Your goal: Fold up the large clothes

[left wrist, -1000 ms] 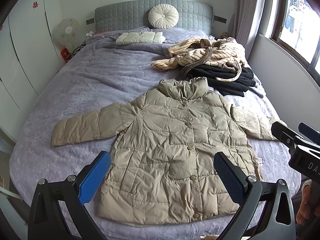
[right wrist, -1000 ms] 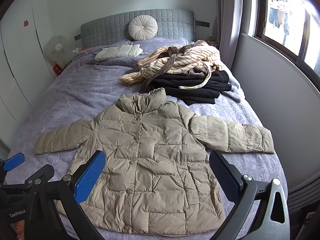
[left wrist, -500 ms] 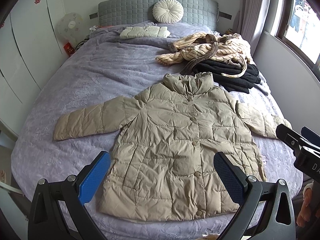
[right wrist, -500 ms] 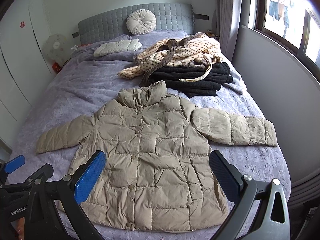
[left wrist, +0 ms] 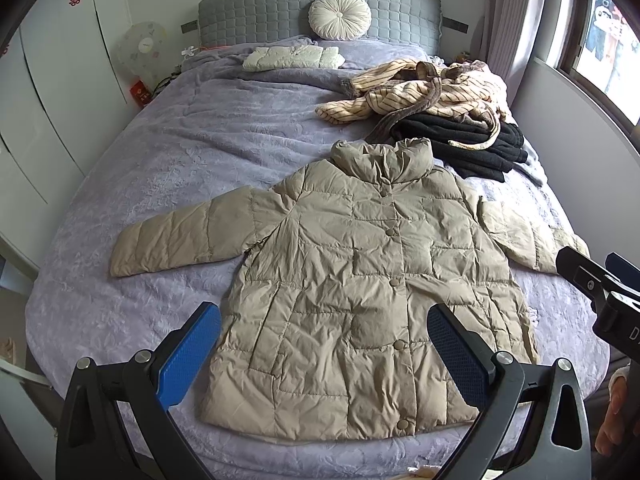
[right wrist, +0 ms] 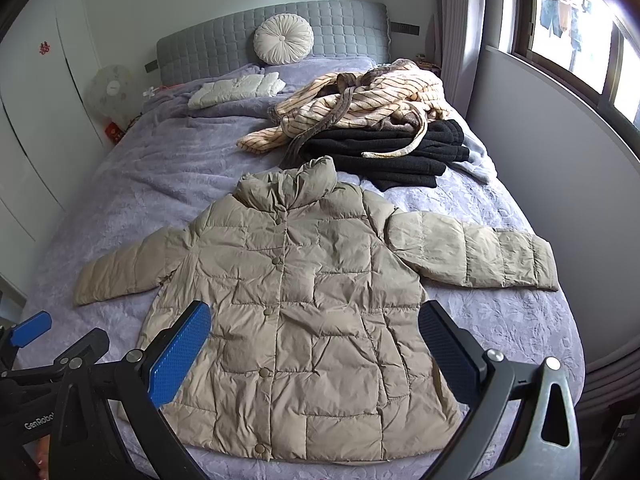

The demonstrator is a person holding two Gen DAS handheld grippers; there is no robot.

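A beige quilted puffer jacket (left wrist: 360,280) lies flat and buttoned on the purple bedspread (left wrist: 192,152), collar toward the headboard, both sleeves spread out. It also shows in the right wrist view (right wrist: 304,304). My left gripper (left wrist: 324,356) is open and empty, held above the jacket's hem. My right gripper (right wrist: 316,348) is open and empty, also above the hem. The right gripper's fingers (left wrist: 580,272) show at the right edge of the left wrist view; the left gripper's fingertip (right wrist: 32,328) shows at the left edge of the right wrist view.
A striped cream robe (left wrist: 432,88) lies on folded black clothes (left wrist: 464,144) at the back right. A folded white garment (left wrist: 292,58) and round cushion (left wrist: 340,16) sit near the grey headboard (left wrist: 256,12). A wall and window (right wrist: 560,32) run along the right.
Both grippers have pulled back and risen a little, so the jacket sits farther up and smaller in both views. Both stay open. The jacket has not moved.
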